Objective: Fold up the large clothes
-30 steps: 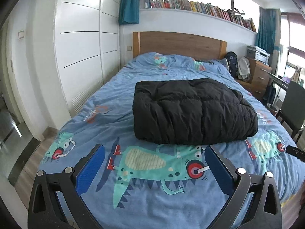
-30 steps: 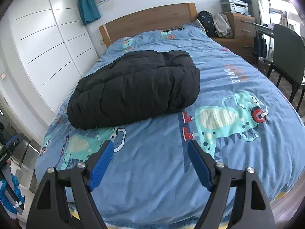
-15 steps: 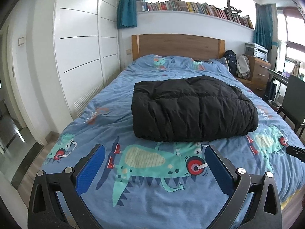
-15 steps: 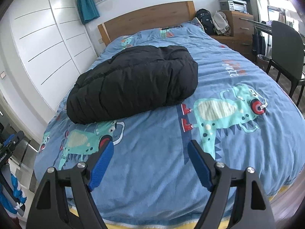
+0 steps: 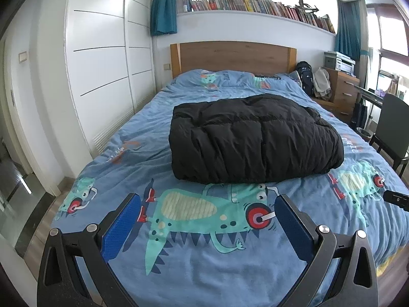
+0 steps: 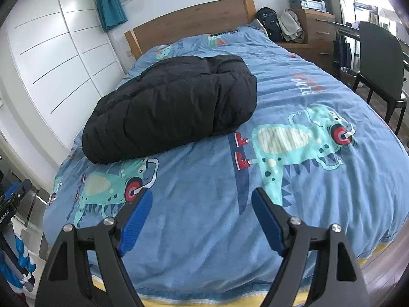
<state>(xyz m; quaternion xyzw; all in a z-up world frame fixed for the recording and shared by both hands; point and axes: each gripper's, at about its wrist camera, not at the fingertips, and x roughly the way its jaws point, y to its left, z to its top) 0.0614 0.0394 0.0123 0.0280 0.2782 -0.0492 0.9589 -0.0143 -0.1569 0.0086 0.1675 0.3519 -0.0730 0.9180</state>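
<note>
A black puffy coat (image 5: 253, 138) lies folded into a thick rectangular bundle in the middle of the bed (image 5: 179, 263). It also shows in the right wrist view (image 6: 173, 107), up and to the left. My left gripper (image 5: 207, 207) is open and empty, held above the foot of the bed, well short of the coat. My right gripper (image 6: 202, 199) is open and empty too, above the bed's foot edge and apart from the coat. The tip of the right gripper shows at the right edge of the left wrist view (image 5: 396, 199).
The bed has a blue monster-print cover and a wooden headboard (image 5: 232, 56). White wardrobe doors (image 5: 102, 76) stand along the left. A dark chair (image 6: 378, 58), a wooden dresser (image 6: 314, 30) with a backpack (image 6: 268, 23) and a desk stand on the right.
Both grippers have drawn back and risen slightly from the bed, so the coat looks a bit farther away. The coat has not moved. Both stay open.
</note>
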